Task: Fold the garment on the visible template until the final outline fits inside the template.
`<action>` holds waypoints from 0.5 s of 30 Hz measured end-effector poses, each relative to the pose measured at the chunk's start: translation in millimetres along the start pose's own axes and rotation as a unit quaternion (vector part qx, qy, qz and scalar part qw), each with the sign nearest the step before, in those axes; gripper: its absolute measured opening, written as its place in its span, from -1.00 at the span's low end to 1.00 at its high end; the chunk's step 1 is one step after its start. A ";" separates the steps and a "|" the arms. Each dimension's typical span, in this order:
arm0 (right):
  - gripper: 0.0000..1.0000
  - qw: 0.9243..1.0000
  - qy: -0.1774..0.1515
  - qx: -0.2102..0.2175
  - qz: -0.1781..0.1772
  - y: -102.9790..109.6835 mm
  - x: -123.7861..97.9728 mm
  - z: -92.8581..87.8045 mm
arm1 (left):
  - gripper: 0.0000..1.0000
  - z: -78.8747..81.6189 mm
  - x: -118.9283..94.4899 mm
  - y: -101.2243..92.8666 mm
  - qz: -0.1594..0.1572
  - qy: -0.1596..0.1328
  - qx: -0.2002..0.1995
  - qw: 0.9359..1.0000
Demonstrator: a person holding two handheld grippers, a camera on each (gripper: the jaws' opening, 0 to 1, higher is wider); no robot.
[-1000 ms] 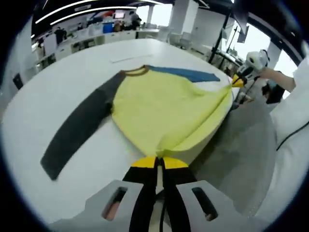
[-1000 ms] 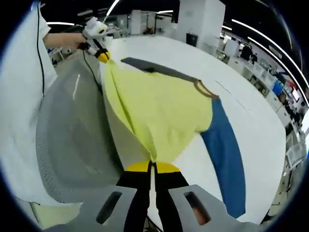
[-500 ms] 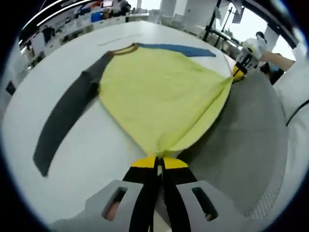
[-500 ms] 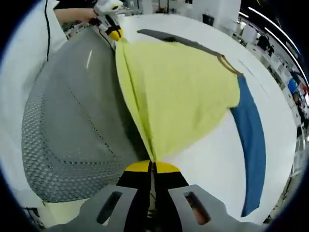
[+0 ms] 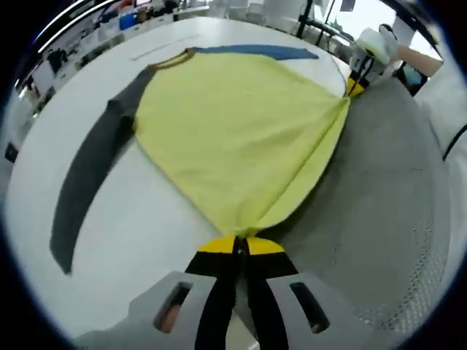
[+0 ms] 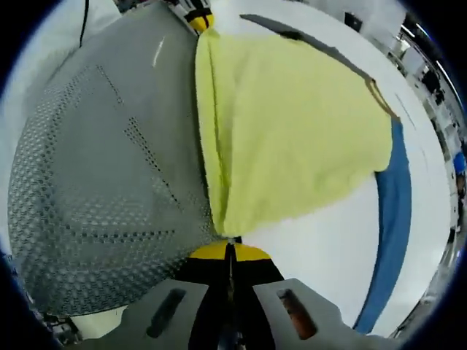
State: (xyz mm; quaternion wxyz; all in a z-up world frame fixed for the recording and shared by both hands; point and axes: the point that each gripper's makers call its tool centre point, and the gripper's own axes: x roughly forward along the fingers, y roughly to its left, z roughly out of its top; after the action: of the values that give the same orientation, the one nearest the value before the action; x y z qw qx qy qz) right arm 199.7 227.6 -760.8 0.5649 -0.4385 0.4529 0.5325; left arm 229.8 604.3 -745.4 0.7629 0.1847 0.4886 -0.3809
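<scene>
each hand-held gripper [image 5: 239,246] [image 6: 229,248] pinches a hem corner of the garment [image 5: 233,138], collar pointing away.

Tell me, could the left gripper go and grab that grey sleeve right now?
Probably not yet. The left gripper is shut on the shirt hem, so it would have to let go first. The grey sleeve itself lies flat and uncovered on the table.

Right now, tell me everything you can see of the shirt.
The shirt has a soft-looking yellow body, a brown collar, a dark grey sleeve and a blue sleeve. It lies spread on the white table, sleeves stretched outward. The left gripper and right gripper each pinch a hem corner, pulling the hem taut above the table edge.
</scene>
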 end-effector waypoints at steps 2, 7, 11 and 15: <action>-0.98 1.000 0.005 -0.003 0.002 1.1 3.4 -1.3 | -1.00 -0.7 0.8 -0.9 0.001 0.001 -0.002 1.000; -0.98 0.999 -0.024 0.021 0.000 -3.2 0.8 5.5 | -1.00 -3.0 3.0 -1.8 0.001 0.001 -0.002 1.000; -0.98 0.999 -0.031 0.036 -0.018 -11.1 -0.4 4.2 | -1.00 -5.0 4.5 -2.8 0.002 0.002 -0.001 1.000; -0.98 0.991 -0.091 0.086 -0.056 -29.4 -6.4 20.2 | -0.99 -7.5 6.1 -3.1 0.004 -0.001 -0.001 1.000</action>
State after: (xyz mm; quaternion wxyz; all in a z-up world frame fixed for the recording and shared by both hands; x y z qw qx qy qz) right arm 229.8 244.6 -750.0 0.6684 -0.3624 0.4183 0.4970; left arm 224.3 604.7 -753.9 0.7653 0.1855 0.4874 -0.3773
